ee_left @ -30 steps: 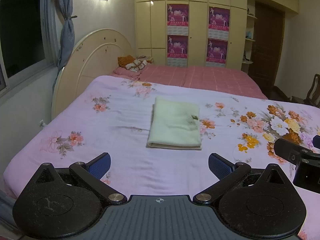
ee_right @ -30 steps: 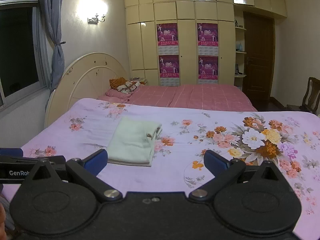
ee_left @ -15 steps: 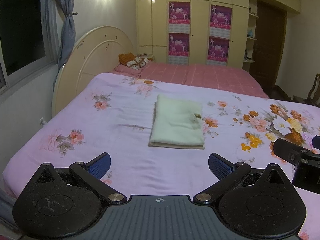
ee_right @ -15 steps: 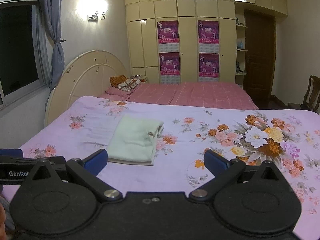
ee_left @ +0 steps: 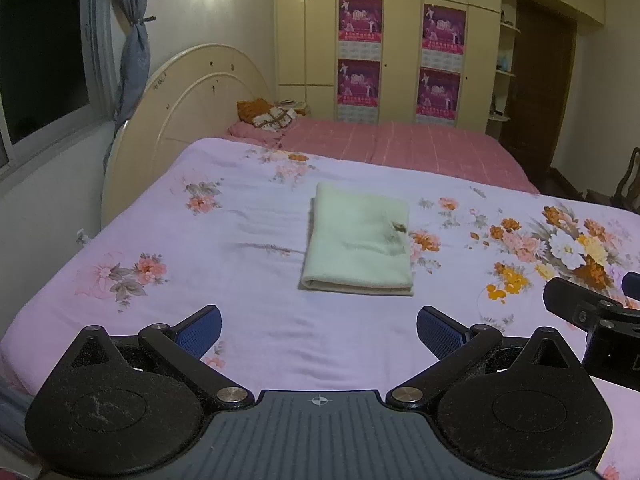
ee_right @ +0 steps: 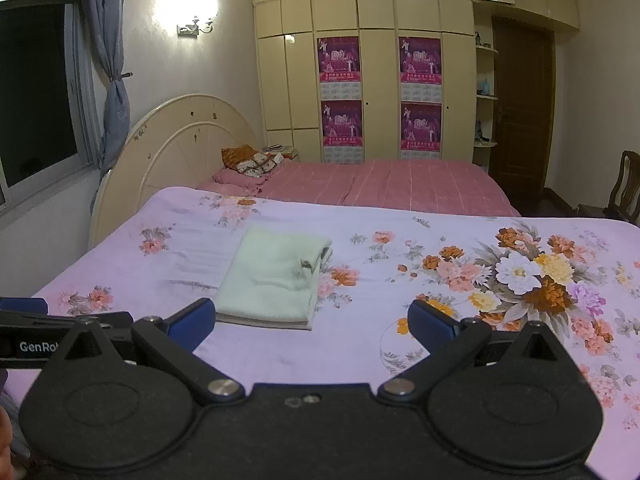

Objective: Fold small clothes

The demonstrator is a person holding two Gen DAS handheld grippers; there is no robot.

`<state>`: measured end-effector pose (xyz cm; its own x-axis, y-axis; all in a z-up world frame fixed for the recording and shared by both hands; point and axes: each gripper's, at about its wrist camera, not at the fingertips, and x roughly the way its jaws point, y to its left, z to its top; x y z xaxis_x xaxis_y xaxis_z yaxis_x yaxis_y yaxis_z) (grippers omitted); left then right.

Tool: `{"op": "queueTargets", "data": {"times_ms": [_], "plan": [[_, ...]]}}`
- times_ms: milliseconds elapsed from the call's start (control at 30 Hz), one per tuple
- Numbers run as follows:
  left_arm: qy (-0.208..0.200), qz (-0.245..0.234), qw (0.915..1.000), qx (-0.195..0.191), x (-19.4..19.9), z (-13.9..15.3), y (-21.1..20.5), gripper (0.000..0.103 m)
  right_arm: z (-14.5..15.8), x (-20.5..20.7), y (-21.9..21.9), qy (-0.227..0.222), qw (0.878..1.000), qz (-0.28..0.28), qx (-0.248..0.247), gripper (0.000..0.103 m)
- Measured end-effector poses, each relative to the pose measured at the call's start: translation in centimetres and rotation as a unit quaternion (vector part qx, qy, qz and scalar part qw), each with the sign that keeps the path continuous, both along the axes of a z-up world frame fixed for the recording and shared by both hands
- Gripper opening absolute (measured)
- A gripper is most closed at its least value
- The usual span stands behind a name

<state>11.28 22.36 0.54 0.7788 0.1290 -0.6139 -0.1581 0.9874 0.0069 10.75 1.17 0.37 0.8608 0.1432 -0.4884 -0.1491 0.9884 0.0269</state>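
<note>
Item: green cloth, folded flat mid-bed. Left gripper, right gripper: both spread, empty, short of it. Fold apparently complete; withdraw level, leaving cloth undisturbed.

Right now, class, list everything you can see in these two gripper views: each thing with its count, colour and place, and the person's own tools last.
Folded cloth: one, pale green, lying flat in the middle of the floral sheet.
Floral sheet: one, lilac with orange and pink flowers, covering the near bed.
Pink bedspread: one, checked, on the far part of the bed.
Pillows: a small pile, orange and patterned, by the headboard.
Headboard: one, cream, rounded, left.
Posters: four, magenta, on the cream wardrobe doors.
Curtain: one, grey-blue, tied, beside the dark window.
Wall lamp: one, lit.
Door: one, dark brown, right.
Chair: one, dark wood, far right.
Left gripper: open, empty.
Right gripper: open, empty.
</note>
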Motion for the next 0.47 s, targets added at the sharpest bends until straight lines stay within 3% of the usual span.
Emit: {"op": "queueTargets", "data": {"times_ms": [467], "plan": [[-0.002,-0.028,0.9994,-0.017,3.9,-2.3,1.0,0.103,-1.7,3.0,0.7,0.026,1.0,-0.004,-0.007,0.102]]}}
